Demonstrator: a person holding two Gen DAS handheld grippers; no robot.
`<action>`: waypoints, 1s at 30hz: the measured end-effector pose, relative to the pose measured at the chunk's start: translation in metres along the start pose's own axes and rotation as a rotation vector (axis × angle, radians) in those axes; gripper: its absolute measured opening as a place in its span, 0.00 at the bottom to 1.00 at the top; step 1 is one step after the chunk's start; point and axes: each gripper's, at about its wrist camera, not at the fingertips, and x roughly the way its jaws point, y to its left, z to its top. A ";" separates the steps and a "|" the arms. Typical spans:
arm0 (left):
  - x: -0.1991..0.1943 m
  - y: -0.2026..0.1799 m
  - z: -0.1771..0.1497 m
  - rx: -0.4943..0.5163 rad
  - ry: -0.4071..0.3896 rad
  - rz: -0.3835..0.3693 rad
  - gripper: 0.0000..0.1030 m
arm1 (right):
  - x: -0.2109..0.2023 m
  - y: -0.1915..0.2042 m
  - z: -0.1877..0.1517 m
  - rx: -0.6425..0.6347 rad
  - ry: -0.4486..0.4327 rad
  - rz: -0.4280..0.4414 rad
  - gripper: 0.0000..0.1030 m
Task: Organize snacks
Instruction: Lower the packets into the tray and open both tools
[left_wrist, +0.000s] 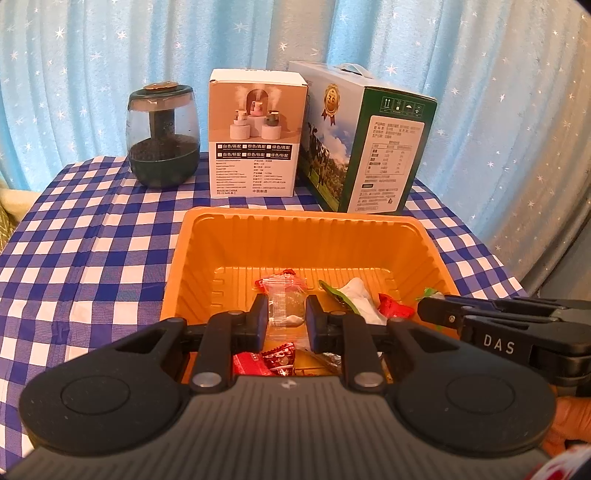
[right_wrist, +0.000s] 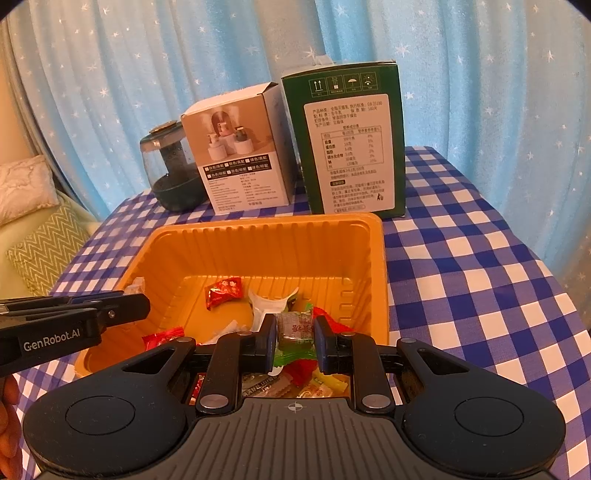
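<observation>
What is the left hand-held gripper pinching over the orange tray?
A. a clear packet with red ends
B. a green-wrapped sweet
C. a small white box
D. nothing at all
A: in the left wrist view, the left hand-held gripper is closed on a clear packet with red ends, above the orange tray; the green-wrapped sweet sits in the right hand-held gripper.

Snacks (left_wrist: 280, 360) in tray (left_wrist: 295, 229) on table (left_wrist: 92, 266); behind it, L to R: jar (left_wrist: 163, 136), small box (left_wrist: 255, 136), big box (left_wrist: 365, 144).
</observation>
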 end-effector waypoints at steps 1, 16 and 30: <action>0.000 0.000 0.000 0.001 0.000 0.000 0.19 | 0.000 0.000 0.000 0.001 -0.001 0.000 0.21; 0.002 0.002 -0.003 0.028 -0.004 0.023 0.43 | -0.004 -0.001 0.004 0.017 -0.025 0.020 0.21; 0.003 0.000 -0.004 0.042 0.001 0.026 0.45 | -0.009 0.001 0.007 0.026 -0.064 0.040 0.21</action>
